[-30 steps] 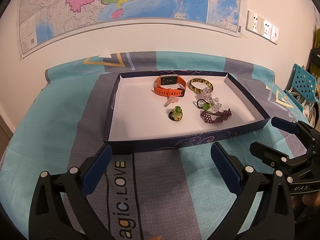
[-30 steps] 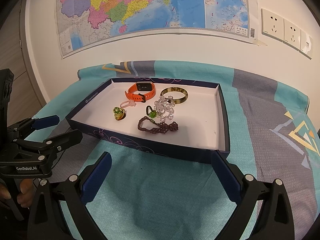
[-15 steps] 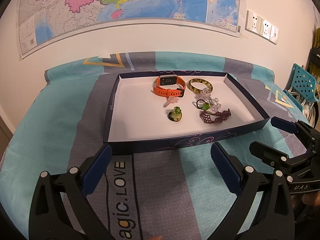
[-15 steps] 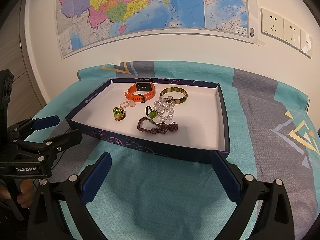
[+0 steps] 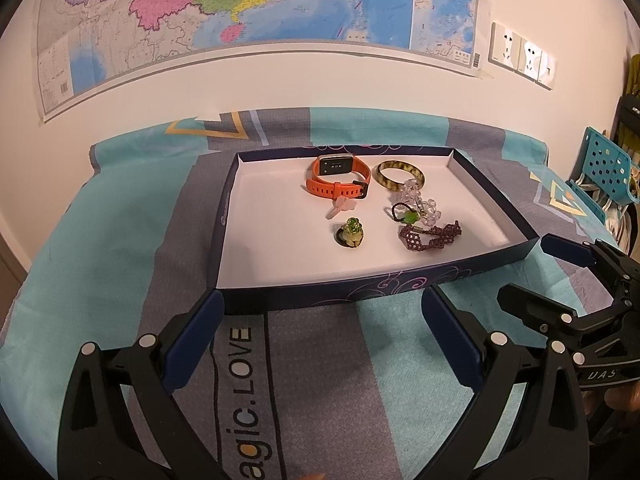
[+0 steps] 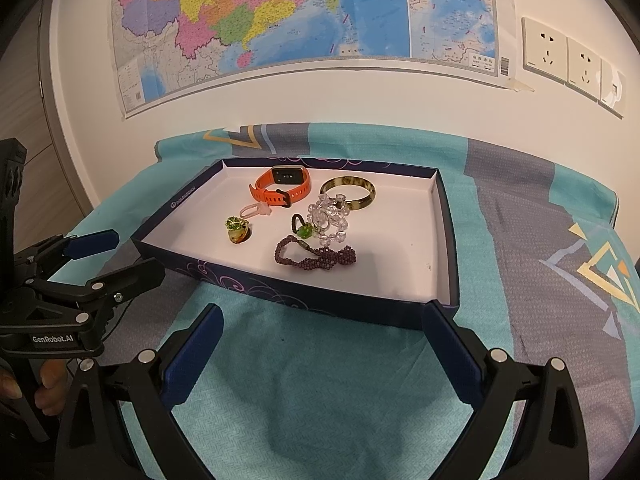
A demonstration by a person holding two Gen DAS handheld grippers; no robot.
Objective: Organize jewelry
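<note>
A shallow dark blue box [image 5: 436,280] [image 6: 304,298] with a white floor lies on the cloth. Inside it are an orange watch [image 5: 338,178] [image 6: 280,188], a mottled bangle [image 5: 398,175] [image 6: 347,193], a clear bead bracelet [image 5: 420,204] [image 6: 326,218], a purple beaded bracelet [image 5: 430,238] [image 6: 316,256], a green bead on a black loop [image 5: 406,216] [image 6: 302,229], a green and yellow ring [image 5: 352,232] [image 6: 237,230] and a small pink clip [image 5: 342,206] [image 6: 256,210]. My left gripper [image 5: 320,336] hangs open before the box's near wall. My right gripper [image 6: 320,346] is open and empty at the box's near right corner.
A teal and grey patterned cloth [image 5: 120,248] covers the table. The wall behind carries a map [image 5: 240,8] and sockets [image 6: 560,56]. A teal perforated chair [image 5: 604,168] stands at the far right. A hand [image 6: 48,384] holds the left gripper's handle.
Both grippers have drawn back a little from the box; the jewelry lies as before and both stay open.
</note>
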